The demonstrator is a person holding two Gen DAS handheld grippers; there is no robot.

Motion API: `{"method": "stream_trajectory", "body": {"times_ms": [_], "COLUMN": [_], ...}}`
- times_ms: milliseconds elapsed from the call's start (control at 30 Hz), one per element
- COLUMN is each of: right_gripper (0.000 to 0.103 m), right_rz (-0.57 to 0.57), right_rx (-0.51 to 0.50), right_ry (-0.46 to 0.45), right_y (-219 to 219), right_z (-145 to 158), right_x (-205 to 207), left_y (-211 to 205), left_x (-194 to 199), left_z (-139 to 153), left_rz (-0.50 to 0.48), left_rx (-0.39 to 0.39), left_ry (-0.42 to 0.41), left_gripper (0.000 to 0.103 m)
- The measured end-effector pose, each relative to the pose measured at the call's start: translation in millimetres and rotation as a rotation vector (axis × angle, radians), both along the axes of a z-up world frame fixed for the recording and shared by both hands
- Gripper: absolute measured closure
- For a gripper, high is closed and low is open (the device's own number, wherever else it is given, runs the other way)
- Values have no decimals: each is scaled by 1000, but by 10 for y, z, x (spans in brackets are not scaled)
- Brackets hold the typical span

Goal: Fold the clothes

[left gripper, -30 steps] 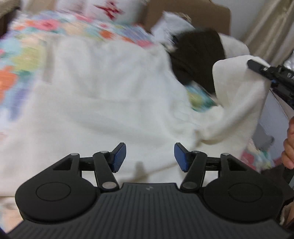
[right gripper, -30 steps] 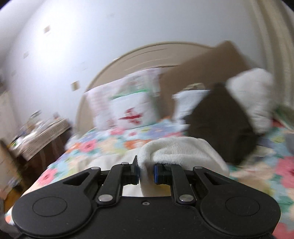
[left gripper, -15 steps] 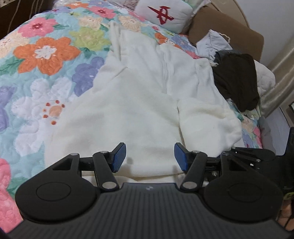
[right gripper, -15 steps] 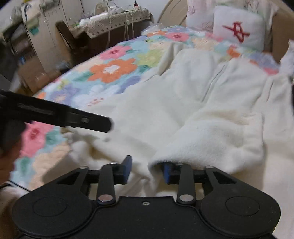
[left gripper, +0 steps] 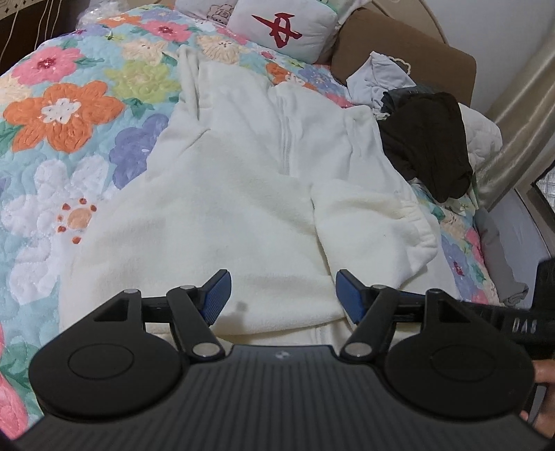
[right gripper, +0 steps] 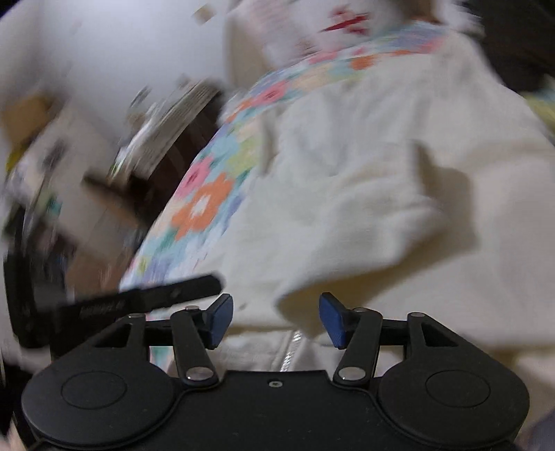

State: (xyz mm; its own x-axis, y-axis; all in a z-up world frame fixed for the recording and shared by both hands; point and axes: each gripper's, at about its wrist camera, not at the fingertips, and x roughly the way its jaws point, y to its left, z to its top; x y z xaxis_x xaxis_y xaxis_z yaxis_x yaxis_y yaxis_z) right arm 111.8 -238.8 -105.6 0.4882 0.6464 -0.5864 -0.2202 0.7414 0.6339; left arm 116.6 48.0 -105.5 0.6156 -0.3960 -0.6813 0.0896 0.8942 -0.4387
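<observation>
A cream fleece zip jacket (left gripper: 242, 194) lies spread on the flowered quilt (left gripper: 62, 114), zip running up its middle. Its right sleeve (left gripper: 374, 225) is folded inward across the front. My left gripper (left gripper: 281, 295) hovers open over the jacket's near hem, nothing between its blue pads. In the blurred right wrist view my right gripper (right gripper: 274, 319) is open above the same jacket (right gripper: 364, 194), its fingers apart and free of cloth. The left gripper's finger (right gripper: 166, 295) shows as a black bar at the left there.
A dark brown garment (left gripper: 426, 142) and a pale grey one (left gripper: 378, 79) are piled at the bed's far right. A white pillow with a red mark (left gripper: 281, 31) and a brown cushion (left gripper: 409, 52) stand at the headboard. Furniture (right gripper: 69, 173) stands left of the bed.
My right gripper brought the sleeve over onto the jacket front, opened and let it go; it is now swinging away, its view blurred. The left gripper stayed open above the hem.
</observation>
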Motion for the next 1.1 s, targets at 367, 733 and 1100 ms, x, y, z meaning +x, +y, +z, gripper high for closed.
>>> {"method": "stream_trajectory", "body": {"times_ms": [367,733,1100], "right_gripper": [88,88,72], "right_rz": [48,132,35], "right_rx": [-11,-6,152], "right_ry": [-163,-278,-183], "right_y": [282,536,63], "right_z": [142,258,189], "right_x": [131,233,133], "left_y": [-222,-608,85], "left_x": [-99,-31,29], "left_z": [101,106,41], "left_rz": [-75,-188,201], "left_rx": [66,174,-51], "left_ry": [-101,-200,-96], "left_gripper": [37,37,96]}}
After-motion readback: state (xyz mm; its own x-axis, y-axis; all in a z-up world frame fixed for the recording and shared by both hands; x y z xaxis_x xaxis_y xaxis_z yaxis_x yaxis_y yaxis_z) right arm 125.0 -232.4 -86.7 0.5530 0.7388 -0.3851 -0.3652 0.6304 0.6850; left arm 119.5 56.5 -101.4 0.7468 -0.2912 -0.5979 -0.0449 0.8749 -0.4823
